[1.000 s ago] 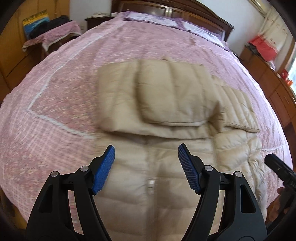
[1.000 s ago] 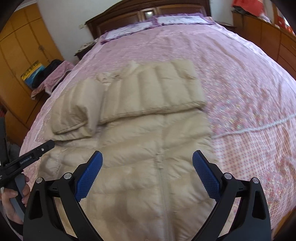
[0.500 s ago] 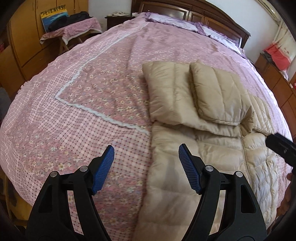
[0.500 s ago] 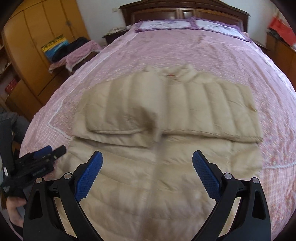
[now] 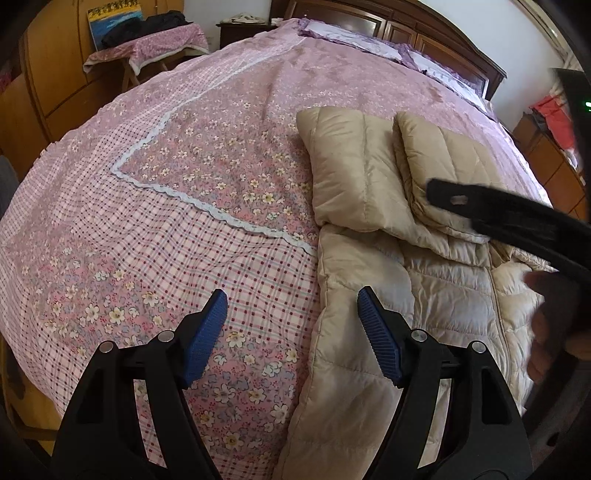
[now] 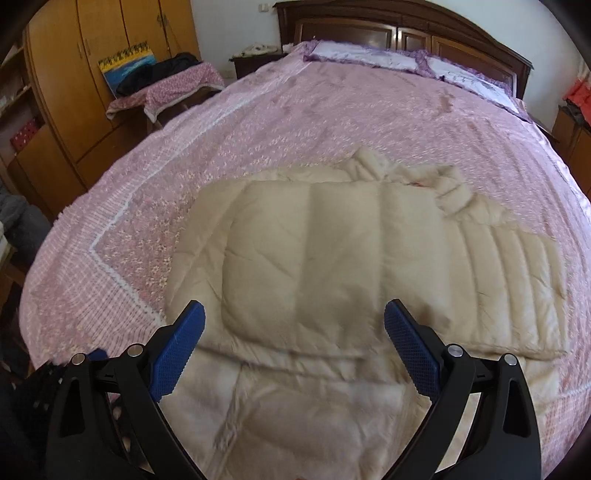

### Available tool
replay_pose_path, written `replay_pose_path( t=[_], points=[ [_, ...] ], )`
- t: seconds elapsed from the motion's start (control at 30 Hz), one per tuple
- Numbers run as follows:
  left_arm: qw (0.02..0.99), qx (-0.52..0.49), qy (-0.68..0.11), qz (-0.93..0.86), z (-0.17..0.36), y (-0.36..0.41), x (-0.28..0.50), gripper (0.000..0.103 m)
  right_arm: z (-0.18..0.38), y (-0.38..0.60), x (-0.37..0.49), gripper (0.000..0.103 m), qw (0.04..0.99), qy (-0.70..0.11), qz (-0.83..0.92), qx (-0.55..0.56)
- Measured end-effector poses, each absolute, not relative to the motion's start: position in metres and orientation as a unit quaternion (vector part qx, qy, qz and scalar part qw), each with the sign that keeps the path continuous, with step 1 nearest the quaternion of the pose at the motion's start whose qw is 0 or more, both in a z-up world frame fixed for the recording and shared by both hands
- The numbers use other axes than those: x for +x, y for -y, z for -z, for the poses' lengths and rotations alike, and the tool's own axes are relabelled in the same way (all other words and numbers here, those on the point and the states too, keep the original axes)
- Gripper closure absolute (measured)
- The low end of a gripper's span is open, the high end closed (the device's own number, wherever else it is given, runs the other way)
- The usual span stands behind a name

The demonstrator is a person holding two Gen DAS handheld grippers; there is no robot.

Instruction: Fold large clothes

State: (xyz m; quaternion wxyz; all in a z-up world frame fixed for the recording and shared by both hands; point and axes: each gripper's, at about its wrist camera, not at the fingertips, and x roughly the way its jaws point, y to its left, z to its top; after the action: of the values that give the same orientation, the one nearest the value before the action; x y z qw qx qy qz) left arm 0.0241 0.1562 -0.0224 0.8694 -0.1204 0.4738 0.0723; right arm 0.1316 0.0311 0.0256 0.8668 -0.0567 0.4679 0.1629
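- Wide bed under a pink floral quilted bedspread (image 6: 332,122)
- Dark carved wooden headboard (image 6: 406,26)
- Tall honey-coloured wooden wardrobe (image 6: 74,74)
- White wall (image 6: 232,33)

I'm looking into a home bedroom. A wide bed (image 6: 332,110) fills my view, spread with a pink floral quilt (image 5: 184,221), 2 pillows (image 6: 369,59) against a dark carved wooden headboard (image 6: 406,26). Tall wooden wardrobes (image 6: 92,74) line the wall, and a small cloth-covered table (image 6: 166,92) beside them carries dark clothing and a painting (image 6: 125,62).
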Motion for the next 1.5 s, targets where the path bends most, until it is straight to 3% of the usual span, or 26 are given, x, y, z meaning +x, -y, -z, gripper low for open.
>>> replay_pose_path(
  t=[0.23,0.37,0.7,0.87,1.5],
  points=[
    [0.875,-0.11,-0.468,-0.062,0.021,-0.155,0.023,0.03,0.017,-0.028,0.152,0.009,0.844,-0.514,-0.15,-0.033],
    [0.876,-0.115,-0.465,-0.062,0.02,-0.156,0.025,0.03,0.024,-0.022,0.149,0.016,0.846,-0.511,-0.154,-0.02],
    [0.878,-0.112,-0.462,-0.065,0.015,-0.153,0.025,0.03,0.015,-0.013,0.133,0.064,0.852,-0.493,-0.174,-0.022],
    [0.883,-0.1,-0.456,-0.058,0.008,-0.143,0.026,0.03,0.0,-0.002,0.127,0.079,0.857,-0.483,-0.181,0.001],
    [0.892,-0.082,-0.442,-0.038,-0.012,-0.115,0.038,0.03,-0.089,0.083,0.101,0.082,0.891,-0.406,-0.189,0.072]
  ],
)
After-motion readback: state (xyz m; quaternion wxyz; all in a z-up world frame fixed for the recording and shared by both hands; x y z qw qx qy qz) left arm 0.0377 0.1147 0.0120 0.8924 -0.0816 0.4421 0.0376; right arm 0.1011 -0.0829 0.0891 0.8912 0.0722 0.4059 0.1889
